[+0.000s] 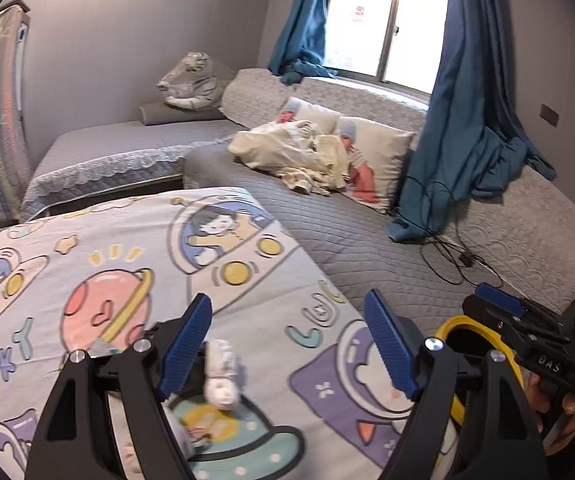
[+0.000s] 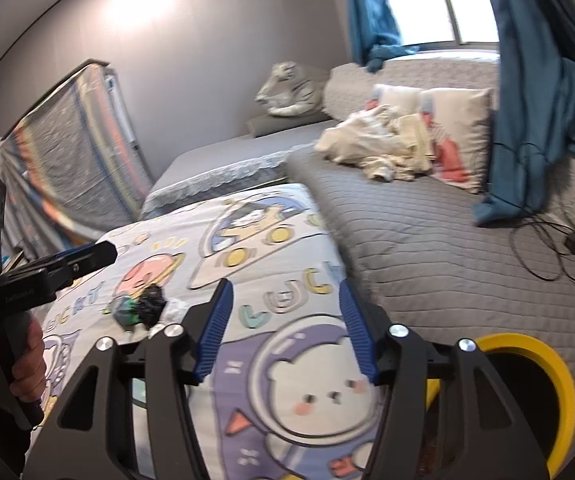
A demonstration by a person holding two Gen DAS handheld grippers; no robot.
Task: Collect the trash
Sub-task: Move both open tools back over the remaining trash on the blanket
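Left wrist: crumpled tissue point(image 1: 223, 376) between the open left tool's point(image 1: 291, 344) jaws.

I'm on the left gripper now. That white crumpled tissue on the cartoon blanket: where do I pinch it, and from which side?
Pinch the white crumpled tissue across its narrower upper part, coming down from above and slightly behind. It lies loose on the cartoon blanket, between the open fingers of the left gripper but nearer the left one, so probably shift left to centre it. It looks soft, so closing should just bunch it.

"LUCKY" on cartoon blanket point(image 2: 271, 240)
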